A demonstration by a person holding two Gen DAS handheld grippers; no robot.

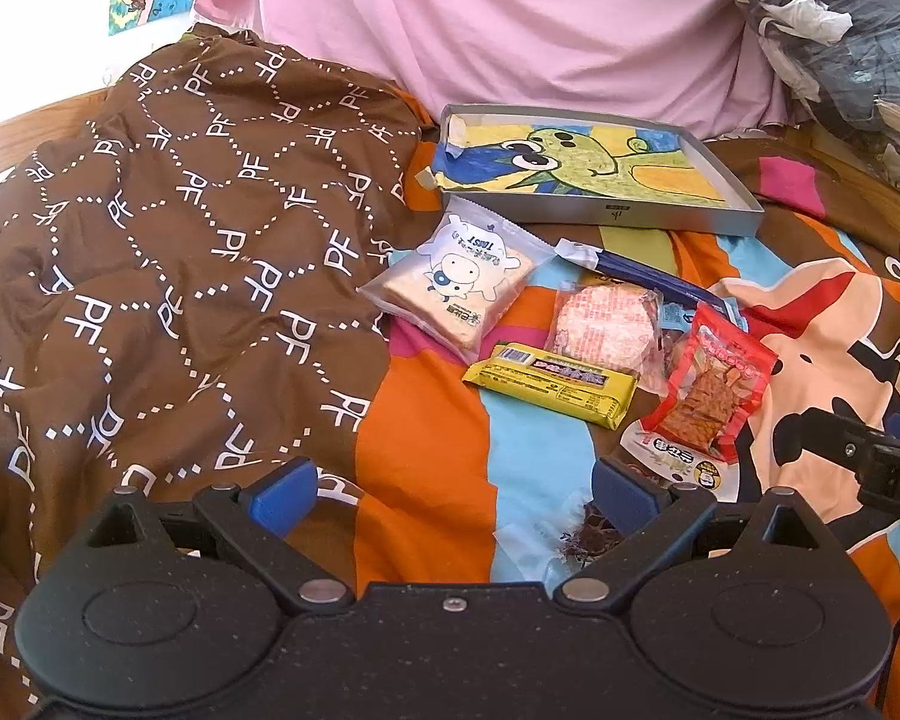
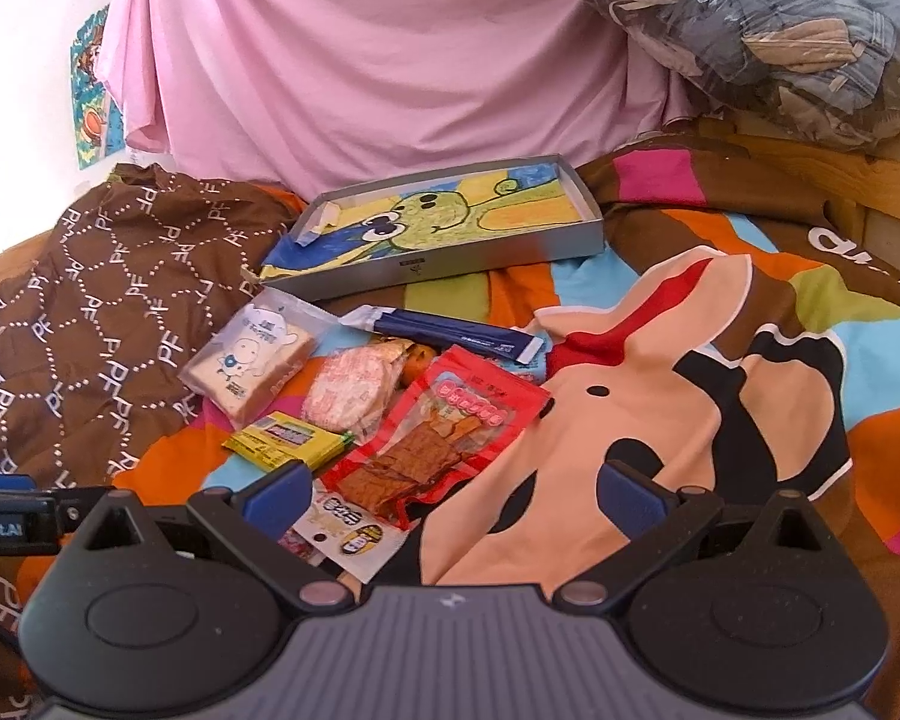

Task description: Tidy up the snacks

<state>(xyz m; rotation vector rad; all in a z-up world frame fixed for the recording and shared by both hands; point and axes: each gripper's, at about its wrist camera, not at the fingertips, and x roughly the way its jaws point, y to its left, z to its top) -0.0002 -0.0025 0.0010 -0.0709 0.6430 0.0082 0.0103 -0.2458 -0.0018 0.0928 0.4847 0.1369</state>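
The bed (image 2: 660, 396) carried the snacks (image 2: 354, 396) heaped near-left of an empty tray (image 2: 450, 258), presumably their destination. Left gripper (image 1: 453, 495) and right gripper (image 2: 450, 495) hovered, jaws spread, holding nothing.

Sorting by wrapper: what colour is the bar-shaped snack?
Yellow, with a dark label: snack bar, clearest in left wrist view.

A: Bright daylight; the white wall (image 1: 42, 12) at the upper left of both views is blown out.

B: Fisheye bending curves the edges, dark corners. The glossy red snack packet (image 2: 438, 438) shows glare; focus is fairly sharp.
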